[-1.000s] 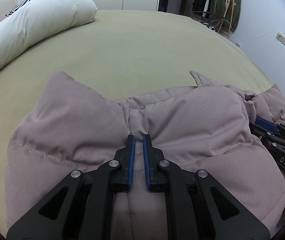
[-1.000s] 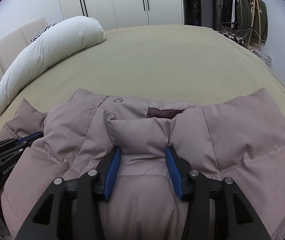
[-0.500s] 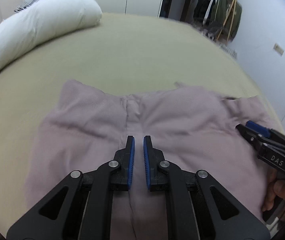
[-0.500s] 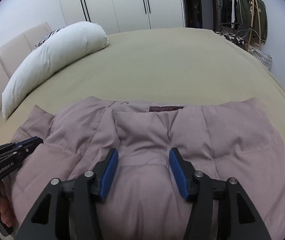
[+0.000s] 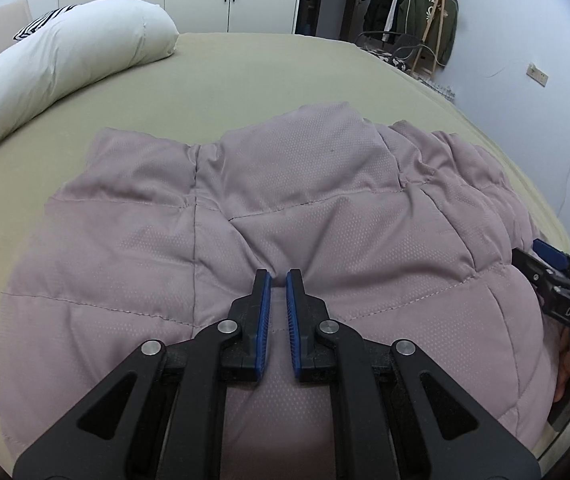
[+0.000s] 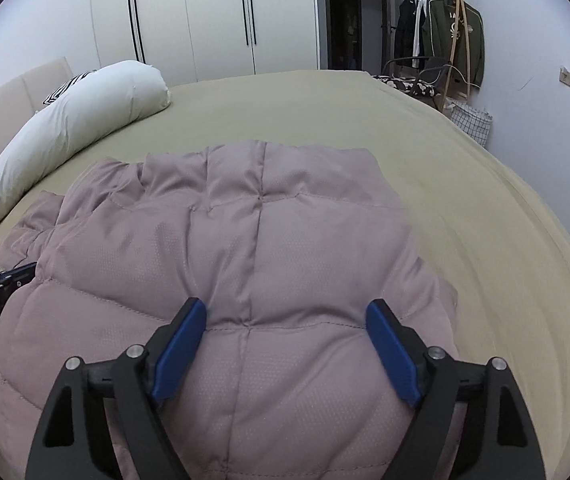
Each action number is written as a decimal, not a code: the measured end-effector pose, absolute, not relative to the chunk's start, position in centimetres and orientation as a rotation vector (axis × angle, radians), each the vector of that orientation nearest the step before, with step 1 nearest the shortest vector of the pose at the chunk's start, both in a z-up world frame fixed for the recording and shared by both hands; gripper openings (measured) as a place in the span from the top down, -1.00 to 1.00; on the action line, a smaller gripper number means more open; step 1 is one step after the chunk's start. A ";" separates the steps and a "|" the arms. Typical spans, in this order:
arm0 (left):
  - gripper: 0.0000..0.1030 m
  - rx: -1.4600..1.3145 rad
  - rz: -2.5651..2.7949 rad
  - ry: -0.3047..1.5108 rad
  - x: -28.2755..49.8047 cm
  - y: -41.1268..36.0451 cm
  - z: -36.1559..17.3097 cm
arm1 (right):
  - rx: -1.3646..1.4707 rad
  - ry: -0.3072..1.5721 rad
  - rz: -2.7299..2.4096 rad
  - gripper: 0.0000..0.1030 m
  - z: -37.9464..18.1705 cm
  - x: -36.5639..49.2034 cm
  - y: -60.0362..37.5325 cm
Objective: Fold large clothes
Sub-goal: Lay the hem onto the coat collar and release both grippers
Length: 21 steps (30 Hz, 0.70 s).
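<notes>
— So why does the left gripper (image 5: 278, 280) sit so low on the mauve quilted puffer jacket (image 5: 269, 216)?

— Its blue-padded jaws are drawn nearly together with a ridge of the shell fabric pinched between them, probably to carry that layer over for a fold. The jacket lies bunched on the olive-green bed sheet (image 5: 253, 76), on the side nearest the cameras, well apart from the long white bolster pillow (image 5: 65, 64) by the headboard.

— And the right gripper (image 6: 285, 312)?

— Spread wide, its jaws straddling a puffy panel of the jacket without closing on it; likely it is either steadying the bulk or lining up a grasp.

— What can't be made out?

— The jacket's near edge is cut off below both views, so sleeves and hem are hard to place. How many layers the left jaws hold is hidden. Only a sliver of each holding hand shows at the frame edges.
</notes>
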<state>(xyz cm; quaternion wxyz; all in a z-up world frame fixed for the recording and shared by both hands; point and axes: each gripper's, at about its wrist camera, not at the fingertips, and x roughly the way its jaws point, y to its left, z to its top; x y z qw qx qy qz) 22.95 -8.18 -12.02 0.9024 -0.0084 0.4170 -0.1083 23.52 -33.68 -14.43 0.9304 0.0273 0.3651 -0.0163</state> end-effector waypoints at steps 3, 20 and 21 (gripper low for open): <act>0.84 -0.040 -0.237 0.860 23.2 -7.7 -12.8 | 0.068 0.747 -0.034 -0.72 -15.0 23.8 -33.8; 0.84 -0.145 -0.099 0.909 17.7 2.1 -11.5 | 0.000 0.787 0.112 -0.77 -12.5 21.3 -25.7; 0.84 -0.142 -0.100 0.914 17.8 1.9 -11.3 | 0.021 0.797 0.111 -0.77 -12.3 21.3 -26.0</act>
